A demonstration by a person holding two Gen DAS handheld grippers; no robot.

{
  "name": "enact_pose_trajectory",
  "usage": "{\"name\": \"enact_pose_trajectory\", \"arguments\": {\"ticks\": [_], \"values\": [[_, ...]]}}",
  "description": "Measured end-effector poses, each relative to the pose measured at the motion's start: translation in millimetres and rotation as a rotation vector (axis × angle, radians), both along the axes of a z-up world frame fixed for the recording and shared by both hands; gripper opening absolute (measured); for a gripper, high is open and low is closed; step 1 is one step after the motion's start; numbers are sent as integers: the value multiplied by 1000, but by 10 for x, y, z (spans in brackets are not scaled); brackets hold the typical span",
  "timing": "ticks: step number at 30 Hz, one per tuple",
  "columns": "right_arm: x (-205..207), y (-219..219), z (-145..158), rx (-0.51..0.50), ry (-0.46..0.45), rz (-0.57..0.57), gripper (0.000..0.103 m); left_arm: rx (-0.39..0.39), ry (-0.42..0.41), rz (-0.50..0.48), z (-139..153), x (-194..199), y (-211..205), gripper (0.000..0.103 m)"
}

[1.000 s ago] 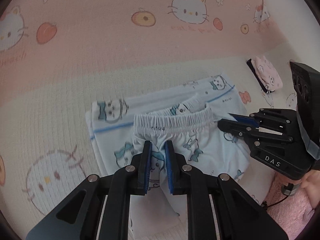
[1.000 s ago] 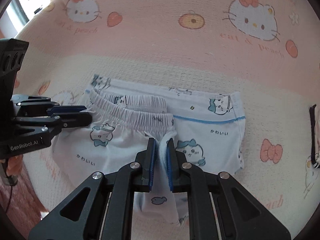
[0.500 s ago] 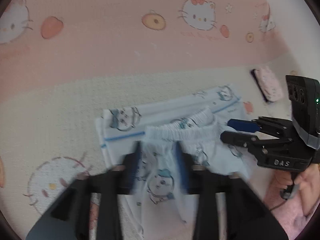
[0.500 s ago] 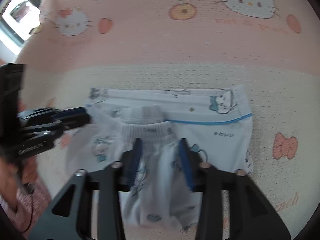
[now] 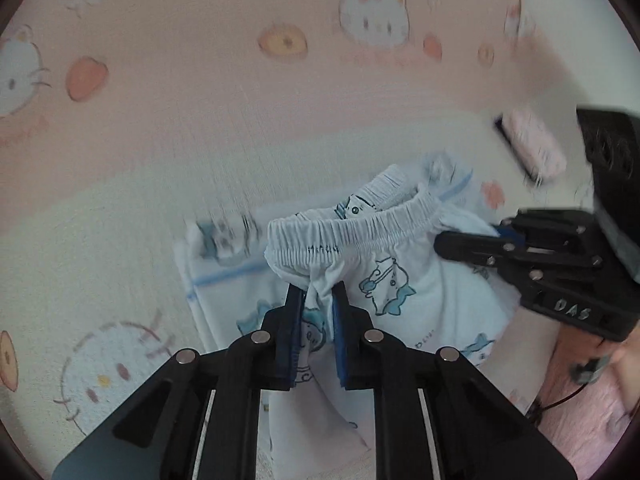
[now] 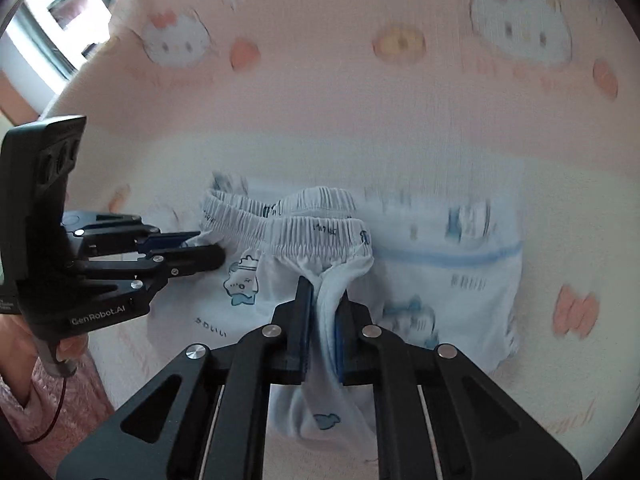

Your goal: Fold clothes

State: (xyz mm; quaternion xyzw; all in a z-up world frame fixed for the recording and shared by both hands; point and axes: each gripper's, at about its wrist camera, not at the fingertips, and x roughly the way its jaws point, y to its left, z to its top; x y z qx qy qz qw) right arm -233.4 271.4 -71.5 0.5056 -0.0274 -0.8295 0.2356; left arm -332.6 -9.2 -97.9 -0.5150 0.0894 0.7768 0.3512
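Note:
White children's pants [image 5: 384, 276] with blue cartoon prints and a gathered elastic waistband hang lifted above a folded white garment with a blue stripe [image 5: 216, 264] on the bed. My left gripper [image 5: 317, 296] is shut on the pants' fabric just below the left end of the waistband. My right gripper [image 6: 323, 292] is shut on the fabric below the right end of the waistband [image 6: 320, 232]. The folded garment [image 6: 448, 256] also shows in the right wrist view. Each gripper shows in the other's view, the right one [image 5: 472, 246] and the left one [image 6: 200, 248].
A pink and cream Hello Kitty bedspread [image 5: 240, 80] covers the bed. A small pink folded item [image 5: 532, 148] lies at the far right. A window [image 6: 52, 20] is at the upper left of the right wrist view. Pink fabric [image 5: 592, 420] lies at the near right.
Both grippers opened briefly, then shut again on the pants near the waistband. The pants have lifted off the folded garment, and the views blur with the motion.

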Motion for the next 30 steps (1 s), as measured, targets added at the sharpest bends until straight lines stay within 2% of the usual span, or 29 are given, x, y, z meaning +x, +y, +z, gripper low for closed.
{"name": "enact_pose_trajectory", "arguments": {"ticks": [2,4,6,8,10,12,15,17,20,22,23,24,28,30], "values": [[-22,50,-9,-14,3,-41,10,-6,18,34,-28,-86,-6,19],[-45,103,-30,-29,0,-85,17,-44,-7,69,-186,-182,17,51],[-67,157,-51,-43,-3,-128,29,-93,-65,90,-415,-270,50,51],[-90,210,-72,-58,-5,-172,29,-68,-41,104,-315,-265,25,51],[-112,264,-93,-72,-8,-216,32,-3,-13,129,-113,-242,-65,51],[5,340,-87,-73,-27,-247,42,53,12,159,57,-182,-211,51],[201,457,-75,-73,-58,-291,42,16,-17,212,16,-51,-392,51],[332,536,-67,-72,-78,-320,42,28,-88,247,-54,33,-507,51],[528,653,-56,-71,-109,-364,42,97,-197,313,-154,193,-654,51],[658,731,-48,-71,-129,-394,46,57,-226,374,-278,356,-722,51],[723,770,-44,-70,-139,-409,53,39,-246,389,-334,406,-748,51],[789,809,-40,-70,-150,-423,56,23,-266,402,-386,449,-773,51],[946,687,-58,-40,-61,-348,56,29,-274,393,-485,585,-746,51],[892,506,-50,-20,-73,-277,52,48,-281,382,-511,620,-741,51]]}}
